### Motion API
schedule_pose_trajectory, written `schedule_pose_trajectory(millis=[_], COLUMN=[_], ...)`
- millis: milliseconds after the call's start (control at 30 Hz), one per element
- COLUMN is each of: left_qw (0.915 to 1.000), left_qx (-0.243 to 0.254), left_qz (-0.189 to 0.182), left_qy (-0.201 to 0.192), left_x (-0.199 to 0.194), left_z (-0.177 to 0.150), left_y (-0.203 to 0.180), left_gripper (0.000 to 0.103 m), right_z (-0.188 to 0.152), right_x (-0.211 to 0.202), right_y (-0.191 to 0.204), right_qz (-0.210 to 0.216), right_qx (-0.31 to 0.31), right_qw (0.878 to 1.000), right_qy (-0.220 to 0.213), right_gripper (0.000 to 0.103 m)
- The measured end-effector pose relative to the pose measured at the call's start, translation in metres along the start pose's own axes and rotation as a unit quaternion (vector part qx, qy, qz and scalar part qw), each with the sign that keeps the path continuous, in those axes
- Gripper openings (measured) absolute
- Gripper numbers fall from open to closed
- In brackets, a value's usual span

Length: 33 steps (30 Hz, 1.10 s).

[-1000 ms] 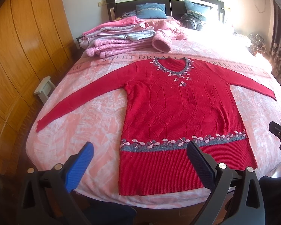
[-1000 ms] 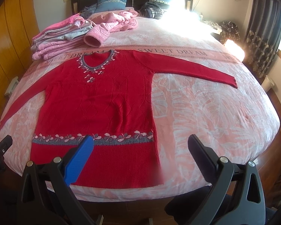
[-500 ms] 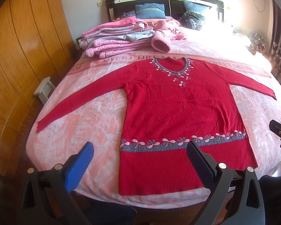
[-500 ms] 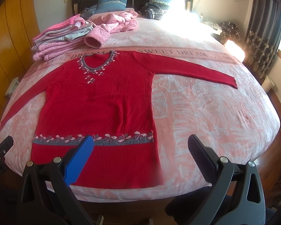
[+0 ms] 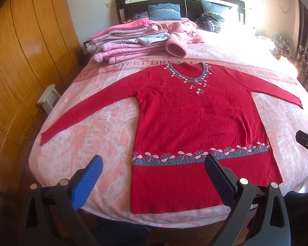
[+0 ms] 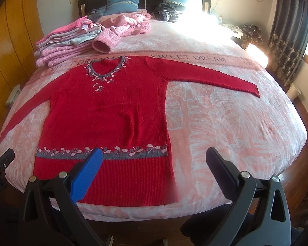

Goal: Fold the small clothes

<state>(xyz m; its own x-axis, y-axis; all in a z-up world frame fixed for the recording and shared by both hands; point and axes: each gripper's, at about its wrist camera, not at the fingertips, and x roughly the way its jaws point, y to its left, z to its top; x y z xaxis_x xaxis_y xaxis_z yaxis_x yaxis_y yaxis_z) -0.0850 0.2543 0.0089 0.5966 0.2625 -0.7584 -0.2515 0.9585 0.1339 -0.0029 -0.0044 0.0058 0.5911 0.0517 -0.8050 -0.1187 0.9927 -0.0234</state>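
Both tongs, left tongs [image 5: 152,166] and right tongs [image 6: 154,157], hang wide and empty off the bed's [image 6: 225,127] foot. Toward twelve o'clock the red sweater [image 5: 197,123] lies flat, sleeves spread, likely readied for folding; folded pink clothes [image 5: 129,39] sit at eleven.

Home bedroom: bed [image 5: 117,135] with headboard [image 5: 180,0], pillows [image 5: 164,11], wooden wardrobe [image 5: 20,61], curtains [image 6: 287,47], folded clothes [image 5: 125,39].

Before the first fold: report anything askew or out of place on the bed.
The red sweater lies flat, sleeves spread, nothing askew. The one untidy spot is a crumpled pink garment lying loose beside the folded pink stack near the headboard.
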Motion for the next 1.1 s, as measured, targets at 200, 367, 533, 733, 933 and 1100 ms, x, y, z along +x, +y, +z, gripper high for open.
schedule_pose_trajectory(millis=[200,367,533,733,933,1100], left_qw=[1.0000,1.0000,1.0000,1.0000,1.0000,0.9996], left_qx=[0.000,0.000,0.001,0.001,-0.006,-0.016], left_qz=[0.001,0.000,0.001,0.003,-0.003,-0.009], left_qy=[-0.001,0.000,0.001,-0.002,0.005,0.021], left_x=[0.000,0.000,0.001,0.001,0.012,0.036], left_z=[0.000,0.000,0.000,-0.001,0.003,0.020], left_y=[0.000,0.000,-0.001,-0.001,-0.002,-0.009], left_gripper=[0.099,0.099,0.099,0.099,0.099,0.099], right_z=[0.000,-0.001,-0.001,0.000,0.008,0.037], right_x=[-0.001,-0.001,-0.001,-0.002,0.001,0.020], right_y=[-0.002,-0.004,-0.004,-0.008,-0.016,-0.038], right_qz=[0.001,0.002,0.002,0.002,0.012,0.025], right_qx=[0.001,0.002,0.002,0.006,0.011,0.023], right_qw=[1.000,1.000,1.000,1.000,1.000,0.999], right_qy=[-0.001,-0.002,-0.002,-0.004,-0.007,-0.010], right_gripper=[0.100,0.100,0.100,0.100,0.100,0.100])
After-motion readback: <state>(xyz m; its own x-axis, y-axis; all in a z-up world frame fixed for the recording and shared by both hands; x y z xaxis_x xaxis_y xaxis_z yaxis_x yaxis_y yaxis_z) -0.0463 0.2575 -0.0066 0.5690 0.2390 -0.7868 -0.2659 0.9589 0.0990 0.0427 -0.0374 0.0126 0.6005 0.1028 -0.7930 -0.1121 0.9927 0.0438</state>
